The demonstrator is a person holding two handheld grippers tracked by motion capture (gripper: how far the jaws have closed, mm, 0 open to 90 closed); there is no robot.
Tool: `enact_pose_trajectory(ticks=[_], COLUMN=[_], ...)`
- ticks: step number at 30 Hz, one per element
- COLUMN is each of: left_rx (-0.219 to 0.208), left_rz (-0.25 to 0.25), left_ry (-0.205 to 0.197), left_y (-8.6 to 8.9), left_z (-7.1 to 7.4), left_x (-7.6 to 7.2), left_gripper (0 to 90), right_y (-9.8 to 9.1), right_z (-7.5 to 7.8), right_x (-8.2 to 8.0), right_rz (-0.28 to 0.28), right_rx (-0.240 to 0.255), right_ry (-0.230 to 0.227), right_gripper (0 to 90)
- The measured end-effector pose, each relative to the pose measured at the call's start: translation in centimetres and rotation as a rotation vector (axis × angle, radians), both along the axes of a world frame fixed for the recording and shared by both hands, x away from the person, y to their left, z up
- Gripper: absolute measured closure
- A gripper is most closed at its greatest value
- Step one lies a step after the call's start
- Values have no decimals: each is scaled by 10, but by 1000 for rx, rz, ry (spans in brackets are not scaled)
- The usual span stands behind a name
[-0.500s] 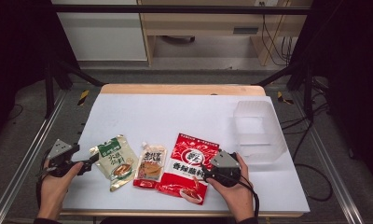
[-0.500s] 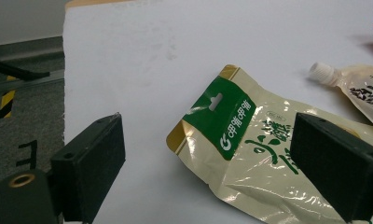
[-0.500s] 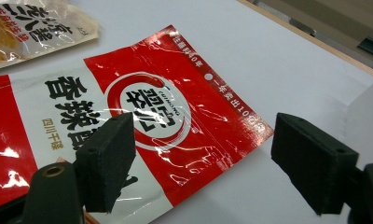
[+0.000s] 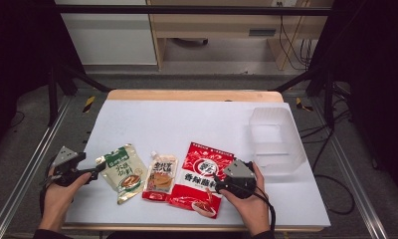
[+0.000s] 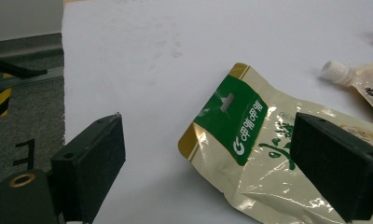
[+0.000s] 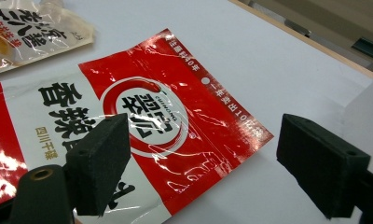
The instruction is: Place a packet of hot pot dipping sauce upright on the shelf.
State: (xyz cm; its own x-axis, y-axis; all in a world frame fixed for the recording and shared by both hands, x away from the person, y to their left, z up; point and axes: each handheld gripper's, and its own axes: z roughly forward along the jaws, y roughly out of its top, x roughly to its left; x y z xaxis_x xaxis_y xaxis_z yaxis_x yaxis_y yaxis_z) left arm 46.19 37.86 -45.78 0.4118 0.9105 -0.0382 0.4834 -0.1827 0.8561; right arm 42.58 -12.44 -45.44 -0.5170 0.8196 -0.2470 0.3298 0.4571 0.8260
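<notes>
Lying flat near the front edge of the white bench (image 4: 187, 119), three glossy, crinkled foil pouches in a row: green-and-cream pouch (image 4: 123, 172), small spouted pouch (image 4: 160, 177) with a white screw cap, large red pouch (image 4: 201, 179). Printing on all three too small to read from the high view; lower end of the red pouch partly covered by the right hand (image 4: 250, 204). Hovering just beside the green-and-cream pouch's (image 5: 250, 154) left edge, left tool (image 4: 98, 169), jaws standing wide with nothing between them, one black foam-faced jaw cutting off part of the pouch's cream body in the left gripper view; spout cap cropped at that frame's right edge. Sitting low over the red pouch's (image 6: 175, 116) right edge, right tool (image 4: 216, 182), likewise gaping wide and gripping nothing, one jaw over the foil, the other over bare bench. Standing near the right edge, well apart from the pouches, a translucent plastic bin (image 4: 275, 141), frosted walls blurring whatever lies inside.
</notes>
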Motion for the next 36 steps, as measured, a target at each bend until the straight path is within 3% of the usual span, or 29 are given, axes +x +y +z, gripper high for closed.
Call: enact_pose_trajectory(ticks=[5, 11, 14, 15, 24, 29, 31, 34, 36], left_rx=[12, 36, 14, 25, 17, -19, -4, 15, 20], left_rz=[-11, -30, -60, -66, -77, -92, -120, -122, -116], left_ry=[27, 79, 96, 102, 141, 141, 151, 149, 146], left_y=[1, 0, -6, -7, -12, -10, -13, -15, -16], left_z=[-3, -8, -9, -9, -12, -9, -9, -9, -8], left_x=[8, 10, 10, 10, 11, 7, 5, 5, 5], left_gripper=[105, 152, 216, 232, 329, 516, 565, 591, 663], right_y=[0, -3, -1, -1, -2, -2, -2, -2, -2], right_z=[-1, -1, -1, -1, -1, -1, -1, -2, -2], right_x=[-1, -1, -1, -1, -1, -1, 0, 0, 0], right_rz=[0, -15, 0, 2, 4, 6, 8, 8, 7], right_rx=[-19, 2, -7, -7, -1, 0, 2, 2, 5], right_ry=[6, 11, 16, 15, 18, 21, 23, 23, 23], right_gripper=[179, 180, 180, 181, 181, 181, 182, 182, 182])
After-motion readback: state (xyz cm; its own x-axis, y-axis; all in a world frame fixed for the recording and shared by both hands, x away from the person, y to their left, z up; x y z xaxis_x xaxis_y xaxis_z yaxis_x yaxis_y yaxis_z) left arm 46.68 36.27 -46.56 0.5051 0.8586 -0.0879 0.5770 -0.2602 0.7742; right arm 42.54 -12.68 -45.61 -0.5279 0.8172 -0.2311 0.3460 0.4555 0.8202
